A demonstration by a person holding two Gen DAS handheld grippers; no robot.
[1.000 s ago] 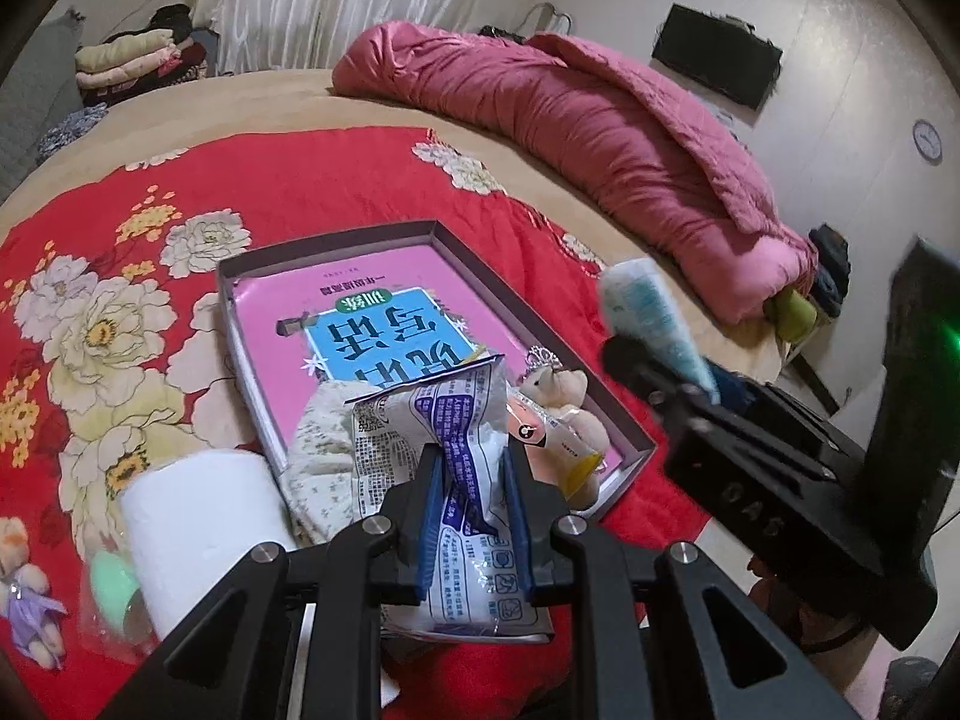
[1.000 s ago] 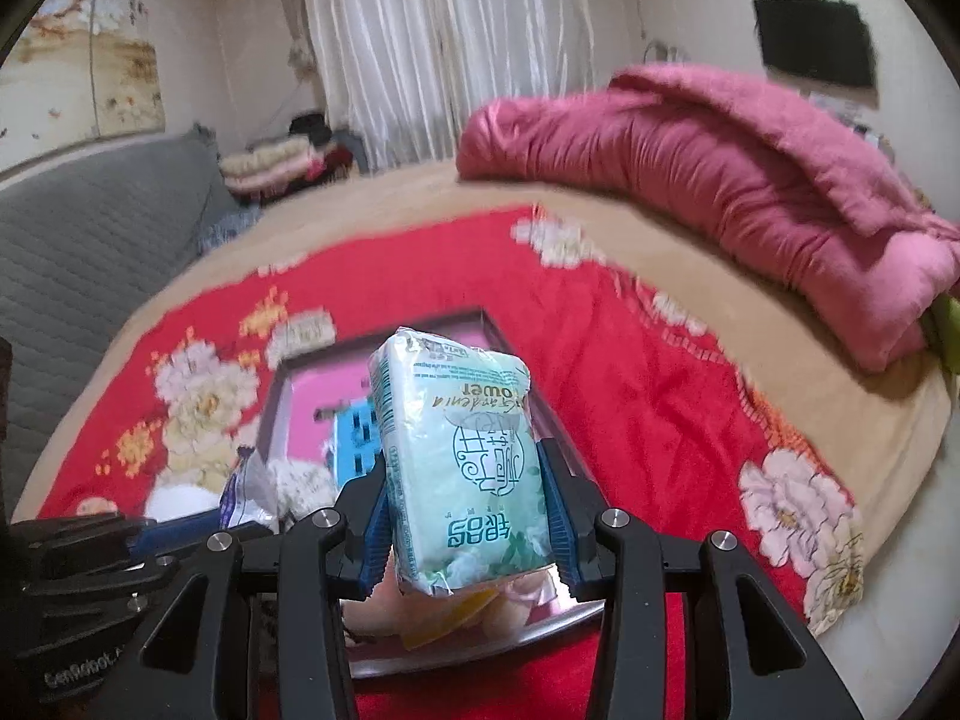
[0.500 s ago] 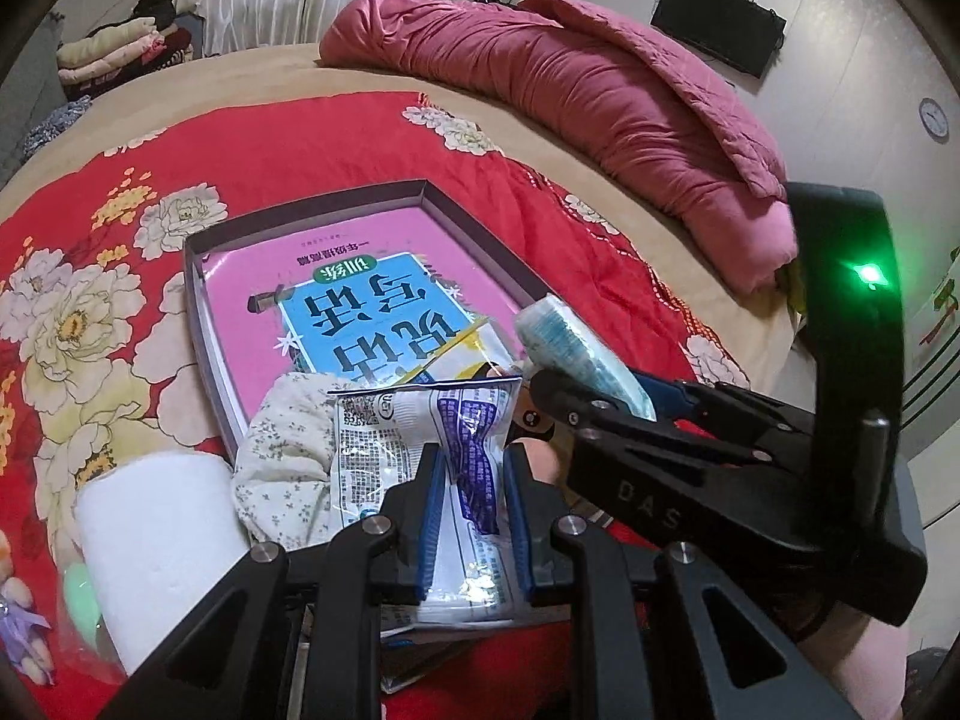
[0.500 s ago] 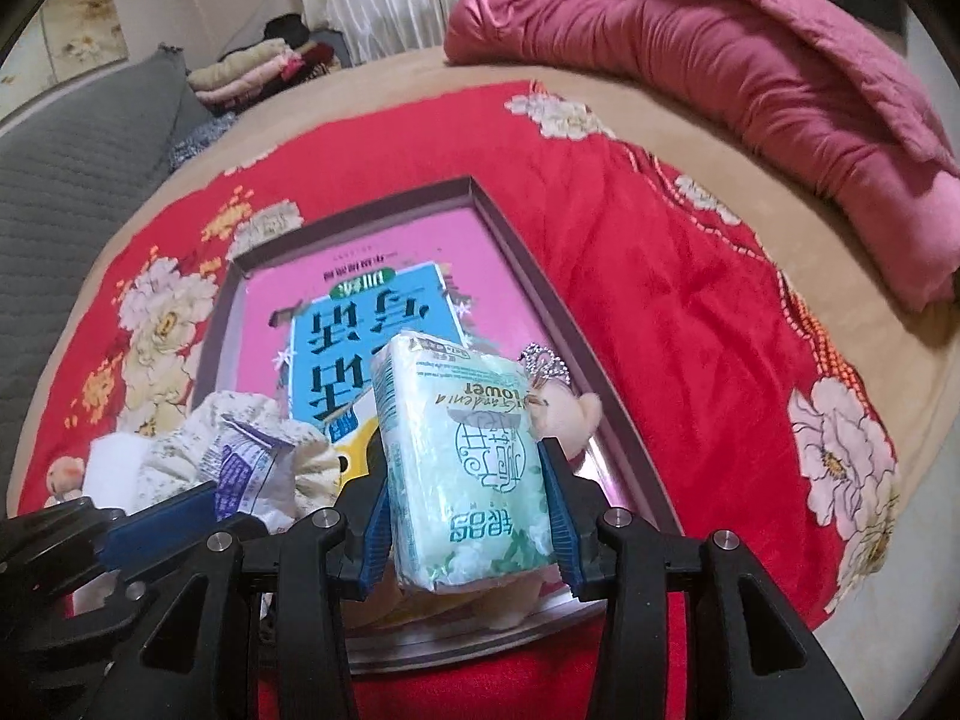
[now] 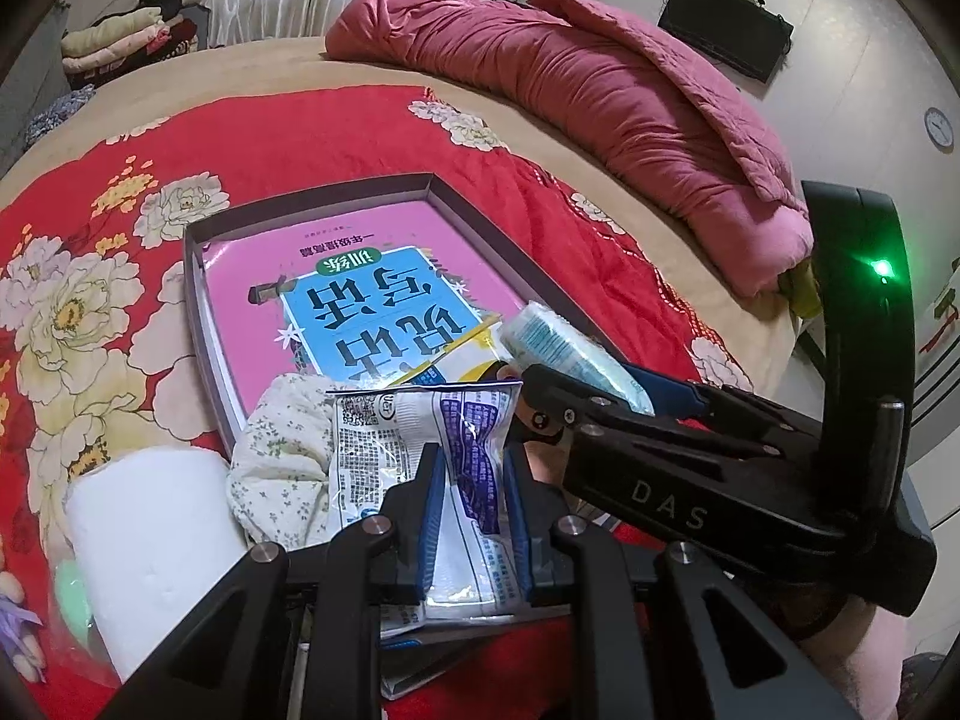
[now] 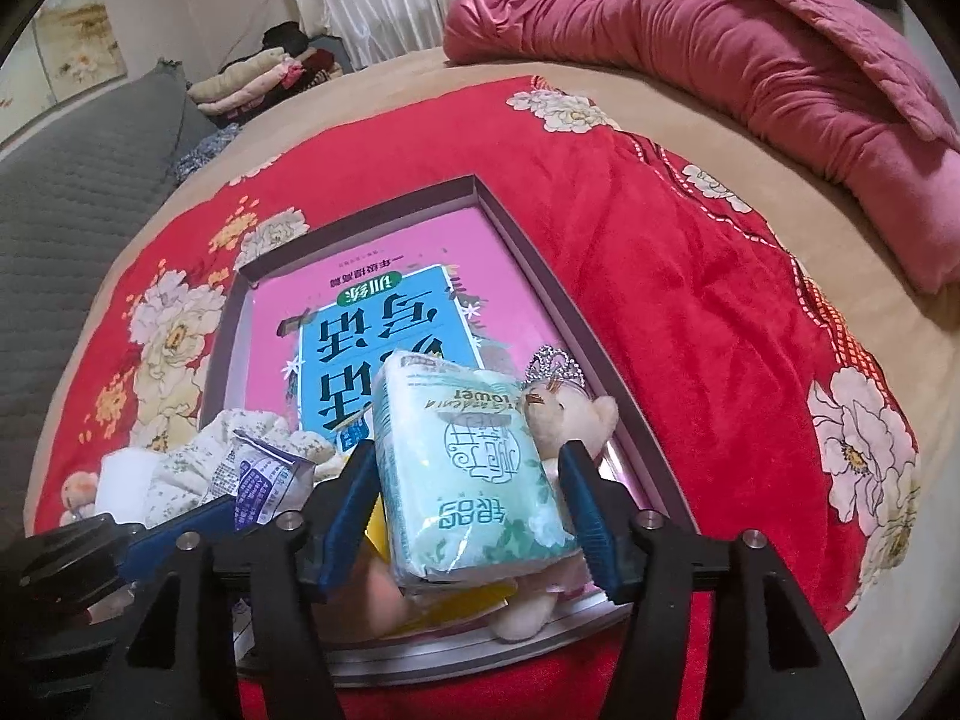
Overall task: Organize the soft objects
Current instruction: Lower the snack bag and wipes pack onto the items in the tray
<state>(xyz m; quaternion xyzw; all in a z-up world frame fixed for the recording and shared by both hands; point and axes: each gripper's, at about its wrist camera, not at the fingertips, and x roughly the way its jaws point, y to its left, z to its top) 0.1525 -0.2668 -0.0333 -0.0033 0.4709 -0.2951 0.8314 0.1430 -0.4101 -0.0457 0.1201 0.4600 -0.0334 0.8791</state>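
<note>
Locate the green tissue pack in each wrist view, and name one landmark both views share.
Left wrist: green tissue pack right of centre, above the right gripper, whose jaws are opening.
Right wrist: low centre, between that gripper's pads.
Shared landmark: the pink book in the tray.

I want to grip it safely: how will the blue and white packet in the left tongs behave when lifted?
The packet is probably floppy: its film is pinched and creased between the left tongs. It looks flat and thin, so likely light. The glossy film may slip.
</note>
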